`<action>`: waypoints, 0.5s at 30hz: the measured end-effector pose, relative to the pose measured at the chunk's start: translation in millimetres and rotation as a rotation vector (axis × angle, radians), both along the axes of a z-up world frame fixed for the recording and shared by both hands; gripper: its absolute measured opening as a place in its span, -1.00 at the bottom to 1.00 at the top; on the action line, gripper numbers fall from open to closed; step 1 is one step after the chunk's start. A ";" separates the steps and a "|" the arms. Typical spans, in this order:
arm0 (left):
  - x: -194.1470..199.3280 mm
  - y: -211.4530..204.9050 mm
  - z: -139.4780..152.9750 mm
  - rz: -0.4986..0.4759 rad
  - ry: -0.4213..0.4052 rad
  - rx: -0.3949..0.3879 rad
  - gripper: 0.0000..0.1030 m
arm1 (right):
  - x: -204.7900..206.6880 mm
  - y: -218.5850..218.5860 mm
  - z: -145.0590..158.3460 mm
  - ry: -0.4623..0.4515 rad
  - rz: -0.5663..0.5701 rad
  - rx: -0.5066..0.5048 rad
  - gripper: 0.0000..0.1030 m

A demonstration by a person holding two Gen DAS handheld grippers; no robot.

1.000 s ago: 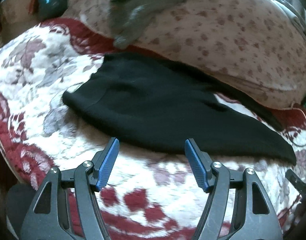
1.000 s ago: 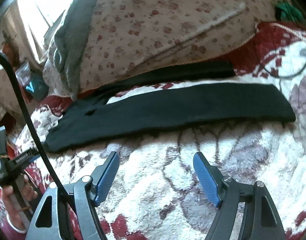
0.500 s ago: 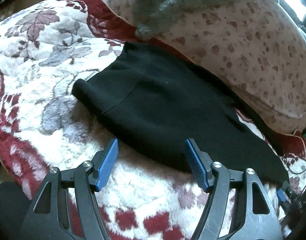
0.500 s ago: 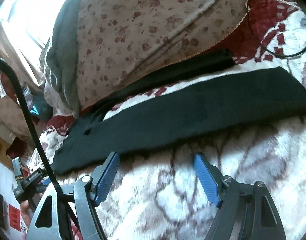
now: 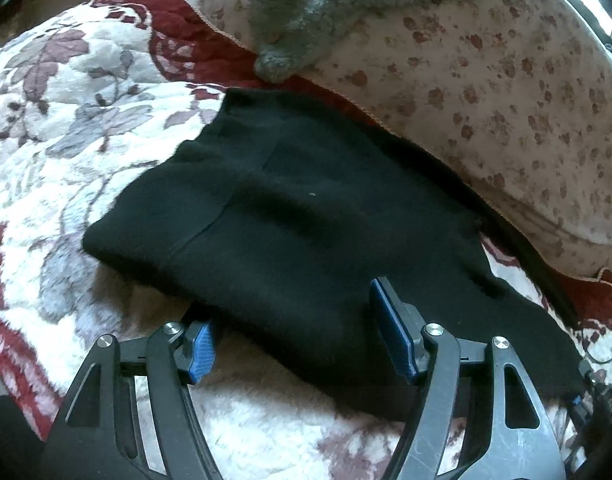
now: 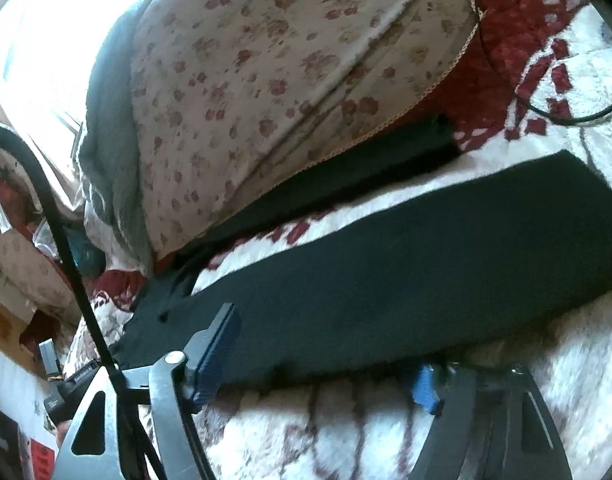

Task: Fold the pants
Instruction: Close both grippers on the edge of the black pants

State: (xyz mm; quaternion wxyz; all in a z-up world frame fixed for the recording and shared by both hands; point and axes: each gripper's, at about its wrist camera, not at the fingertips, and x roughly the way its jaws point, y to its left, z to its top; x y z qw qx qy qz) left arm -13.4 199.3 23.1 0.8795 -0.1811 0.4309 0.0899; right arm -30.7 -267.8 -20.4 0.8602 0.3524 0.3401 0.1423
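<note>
My left gripper point(image 5: 294, 330) and right gripper point(image 6: 326, 356), both spread, straddle the black pants' point(image 5: 290, 216) near edge; closing may snag the fleece blanket point(image 5: 66, 152).

Bed: floral fleece blanket point(image 5: 86, 128); black pants point(image 5: 306, 216) flat on it; spotted quilt point(image 5: 506, 112) behind.

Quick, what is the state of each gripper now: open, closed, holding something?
Left gripper: open, jaws straddling the near edge of the black pants, not yet closed.
Right gripper: open, at the pants leg edge.
</note>
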 end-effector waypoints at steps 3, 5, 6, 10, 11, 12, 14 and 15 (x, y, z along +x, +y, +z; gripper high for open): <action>3.4 1.4 -0.2 0.006 0.004 0.016 -0.06 | 4.2 -5.7 -5.3 0.010 -0.035 0.003 -0.43; 6.1 4.8 0.1 0.000 0.008 0.025 -0.48 | 3.8 -11.8 -8.8 0.009 -0.045 0.043 -0.57; 6.4 6.3 0.2 -0.003 0.007 0.013 -0.58 | 3.6 -13.5 -9.1 0.007 -0.043 0.049 -0.64; 4.8 8.9 7.8 -0.024 -0.009 0.012 -0.78 | 0.2 -7.6 -0.2 -0.003 -0.032 0.002 -0.76; 3.2 8.1 11.0 -0.031 -0.018 0.022 -0.79 | -1.4 -6.3 2.6 -0.008 -0.023 -0.016 -0.78; 0.9 7.7 15.3 -0.040 -0.030 0.034 -0.80 | -2.7 -4.2 5.0 -0.011 -0.015 -0.032 -0.79; -2.5 9.3 21.8 -0.053 -0.045 0.038 -0.81 | -6.2 -1.0 11.4 -0.023 0.001 -0.049 -0.81; -4.0 10.7 24.2 -0.057 -0.049 0.034 -0.81 | -7.8 0.0 13.9 -0.028 0.005 -0.053 -0.81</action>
